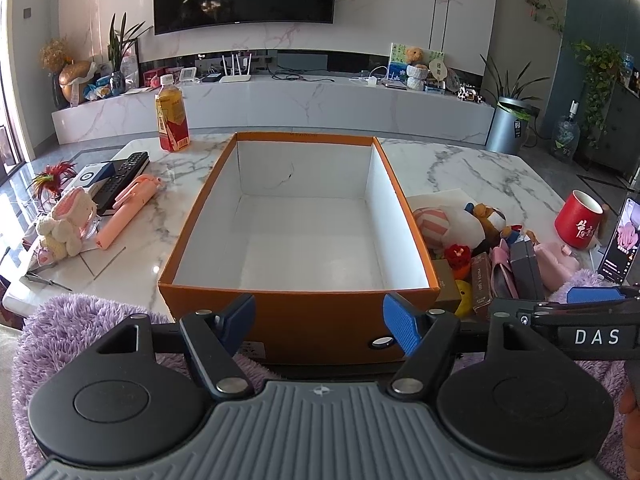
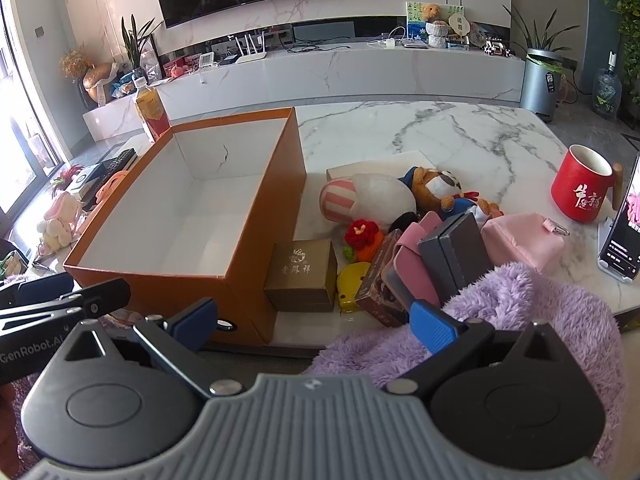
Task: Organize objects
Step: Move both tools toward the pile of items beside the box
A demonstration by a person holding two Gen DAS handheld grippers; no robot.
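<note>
An empty orange box with a white inside stands on the marble table, also in the right wrist view. My left gripper is open and empty just before its near wall. My right gripper is open and empty, near the box's right corner. Right of the box lies a heap: a gold gift box, a white and striped plush, a brown plush dog, a grey box, a pink pouch. Left of the box lie a pink handle and a white bunny plush.
A red mug and a phone on a stand are at the right. A drink bottle stands behind the box's left corner. A remote lies at the left. Purple fluffy fabric covers the near edge.
</note>
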